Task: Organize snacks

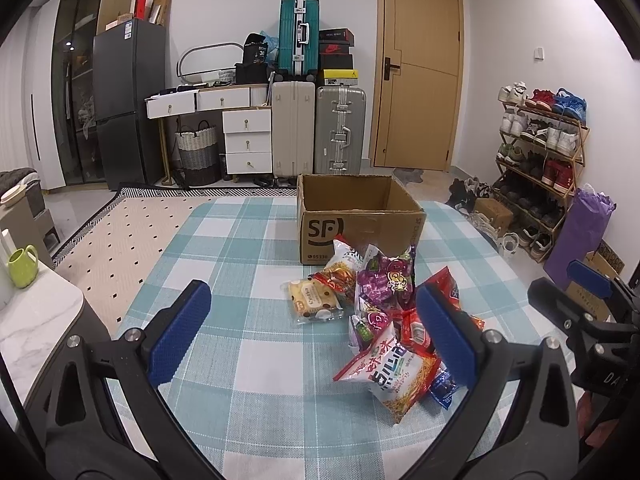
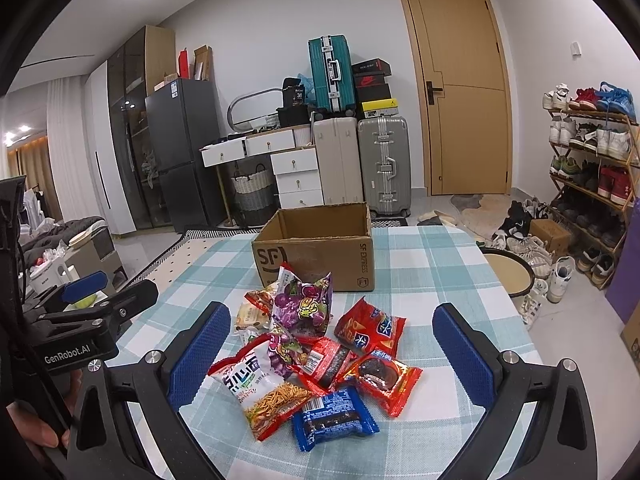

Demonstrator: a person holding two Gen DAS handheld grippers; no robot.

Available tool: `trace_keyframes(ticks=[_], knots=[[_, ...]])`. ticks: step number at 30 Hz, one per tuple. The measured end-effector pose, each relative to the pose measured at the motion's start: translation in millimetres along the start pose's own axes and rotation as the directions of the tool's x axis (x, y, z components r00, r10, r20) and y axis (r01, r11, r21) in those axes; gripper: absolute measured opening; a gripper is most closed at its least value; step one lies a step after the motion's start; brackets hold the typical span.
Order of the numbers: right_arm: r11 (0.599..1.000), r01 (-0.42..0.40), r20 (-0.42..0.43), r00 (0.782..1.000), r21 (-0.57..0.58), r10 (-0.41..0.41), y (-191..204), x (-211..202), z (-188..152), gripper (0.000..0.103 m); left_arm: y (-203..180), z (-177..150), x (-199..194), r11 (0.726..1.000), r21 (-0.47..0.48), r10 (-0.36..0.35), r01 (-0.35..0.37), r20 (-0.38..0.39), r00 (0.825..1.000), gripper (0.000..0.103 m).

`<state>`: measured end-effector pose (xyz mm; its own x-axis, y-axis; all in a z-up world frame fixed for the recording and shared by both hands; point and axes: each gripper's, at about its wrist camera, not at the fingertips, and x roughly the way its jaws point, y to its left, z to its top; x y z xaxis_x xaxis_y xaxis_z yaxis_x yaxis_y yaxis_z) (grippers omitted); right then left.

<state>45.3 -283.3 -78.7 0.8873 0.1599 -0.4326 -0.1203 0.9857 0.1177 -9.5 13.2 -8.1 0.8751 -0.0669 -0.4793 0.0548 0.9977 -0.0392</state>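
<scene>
Currently, no snack has reached the cardboard box [image 2: 316, 248]; as far as both views show its interior, the box stands open and empty at the far side of the checked tabletop [image 1: 224, 240]. The whole pile of snack packets [image 2: 316, 352] lies on the tabletop just in front of the box, the purple packet [image 2: 304, 304] nearest to it. The noodle packet [image 2: 256, 384] and the blue packet [image 2: 334, 416] lie at the near edge of the pile.

The left tongs [image 1: 316, 332] are spread wide and hold nothing; they hover above the tabletop to the left of the pile. The right tongs [image 2: 330, 354] are likewise spread and empty, framing the pile from above.

Judged from this layout, the task is at its start: every packet remains to be picked up and placed in the box.
</scene>
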Motion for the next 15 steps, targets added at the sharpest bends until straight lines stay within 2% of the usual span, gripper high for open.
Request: trace_keyframes(ticks=[15], knots=[[1.0, 0.002, -0.004, 1.0, 0.001, -0.002, -1.1, 1.6, -2.9, 0.103, -1.0, -3.2, 2.9, 1.0, -0.004, 0.0, -0.001, -0.022, 1.0, 0.102]])
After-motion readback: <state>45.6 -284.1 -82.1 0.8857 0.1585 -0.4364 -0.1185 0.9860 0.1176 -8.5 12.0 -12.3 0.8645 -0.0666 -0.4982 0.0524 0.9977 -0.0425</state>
